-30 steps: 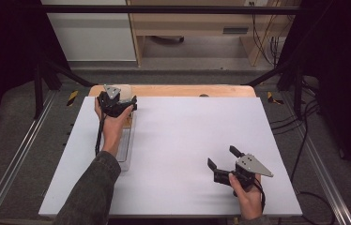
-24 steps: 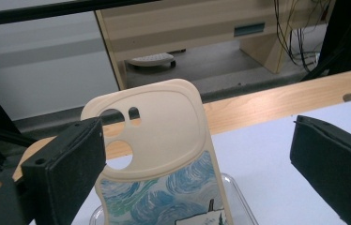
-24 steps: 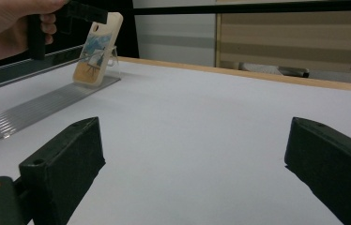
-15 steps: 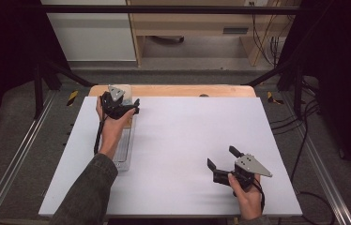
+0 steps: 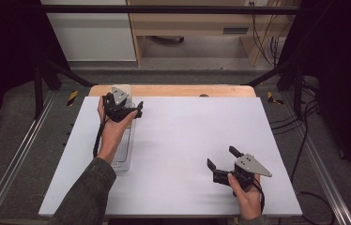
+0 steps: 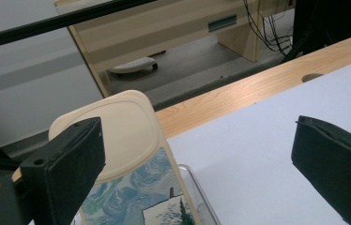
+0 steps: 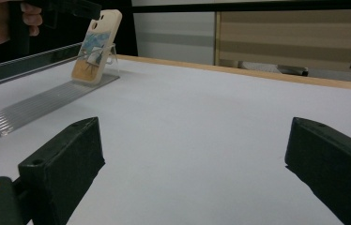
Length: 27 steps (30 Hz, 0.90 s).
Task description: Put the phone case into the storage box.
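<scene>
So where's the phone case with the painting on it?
The phone case stands tilted in a clear stand at the table's far left, right under the left claw; the left gripper view shows it up close.

White-topped bench [image 5: 187, 140] with a bare wooden strip [image 5: 187, 90] along its far edge, bearing near its left edge a clear ribbed stand [image 5: 123, 154], and on that stand's far end a leaning phone case [image 7: 96, 44].
</scene>
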Motion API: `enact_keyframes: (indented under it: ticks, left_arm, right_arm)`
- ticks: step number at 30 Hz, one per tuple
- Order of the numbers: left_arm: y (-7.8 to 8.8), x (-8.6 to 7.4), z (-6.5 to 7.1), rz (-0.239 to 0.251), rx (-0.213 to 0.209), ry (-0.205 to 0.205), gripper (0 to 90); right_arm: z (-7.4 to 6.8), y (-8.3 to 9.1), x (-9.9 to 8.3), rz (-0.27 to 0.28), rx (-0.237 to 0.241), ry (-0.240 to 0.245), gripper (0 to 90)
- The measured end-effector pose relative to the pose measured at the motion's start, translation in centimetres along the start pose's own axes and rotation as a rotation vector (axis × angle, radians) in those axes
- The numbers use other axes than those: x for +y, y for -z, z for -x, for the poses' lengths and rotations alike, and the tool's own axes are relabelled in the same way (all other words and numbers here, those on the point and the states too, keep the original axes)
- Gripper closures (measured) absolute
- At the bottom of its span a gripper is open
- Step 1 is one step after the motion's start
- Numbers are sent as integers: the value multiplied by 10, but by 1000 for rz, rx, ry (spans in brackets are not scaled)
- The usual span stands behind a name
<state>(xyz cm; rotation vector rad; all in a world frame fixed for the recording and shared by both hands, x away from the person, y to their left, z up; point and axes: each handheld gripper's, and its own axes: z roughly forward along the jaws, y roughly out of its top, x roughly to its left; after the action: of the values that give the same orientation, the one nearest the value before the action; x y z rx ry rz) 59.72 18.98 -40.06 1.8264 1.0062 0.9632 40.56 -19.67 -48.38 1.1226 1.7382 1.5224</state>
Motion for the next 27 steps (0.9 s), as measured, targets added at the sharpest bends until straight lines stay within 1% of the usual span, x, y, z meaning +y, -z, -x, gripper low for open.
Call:
enact_keyframes:
  ticks: [5,7,8,10,11,17,27]
  left_arm:
    - [3,2,4,6,-11,-18,29]
    - [3,2,6,4,-17,-34,29]
    - [3,3,6,11,-17,-55,29]
    - [5,3,8,8,-16,-81,29]
    - [5,3,9,-1,-20,-78,28]
    - [8,5,14,6,-32,-111,28]
    - [11,6,23,10,-51,-176,28]
  right_arm:
    - [-1,0,0,-2,-1,1,46]
    - [0,0,0,-1,-1,0,46]
    - [0,0,0,-2,-1,0,46]
    - [-1,0,0,-5,0,1,45]
    - [-1,0,0,-4,0,2,45]
    - [-1,0,0,-5,0,7,45]
    - [-2,0,0,-4,-1,8,46]
